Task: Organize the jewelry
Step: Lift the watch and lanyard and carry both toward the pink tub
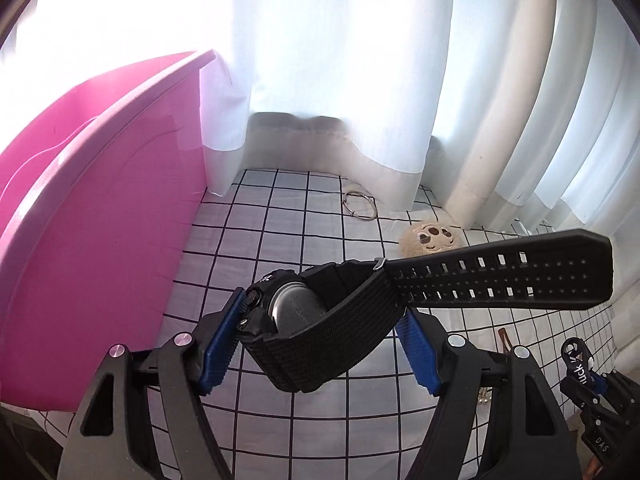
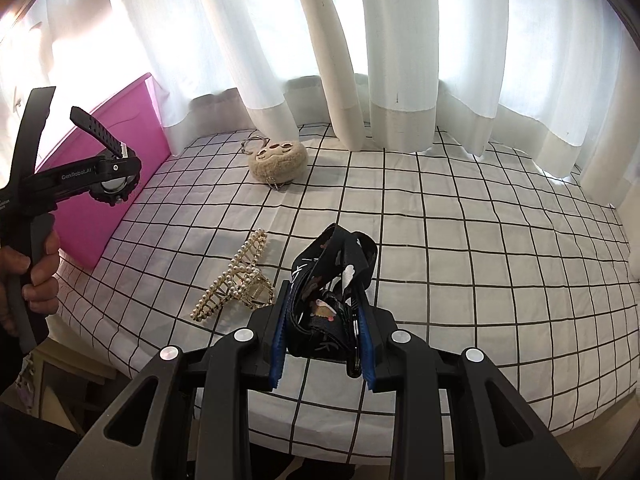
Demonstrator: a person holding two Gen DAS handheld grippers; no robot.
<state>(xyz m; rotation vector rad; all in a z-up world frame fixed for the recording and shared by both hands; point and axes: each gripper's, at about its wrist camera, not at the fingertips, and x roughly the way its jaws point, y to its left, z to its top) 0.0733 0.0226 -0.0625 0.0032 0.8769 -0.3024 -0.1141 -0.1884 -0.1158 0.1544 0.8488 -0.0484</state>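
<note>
— What do we see behind everything?
— White curtains (image 2: 400, 60) hanging down to the surface, lit from behind.
— And underneath?
— We see a white cloth (image 2: 460, 240) with a black grid — it covers the whole bench, and it creases a little near the curtain hems.

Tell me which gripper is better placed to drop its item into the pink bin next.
Left, probably. The left gripper holds the black watch right beside the pink bin, raised near its rim. The right gripper, shut on a black lanyard, is farther across the checked cloth.
</note>
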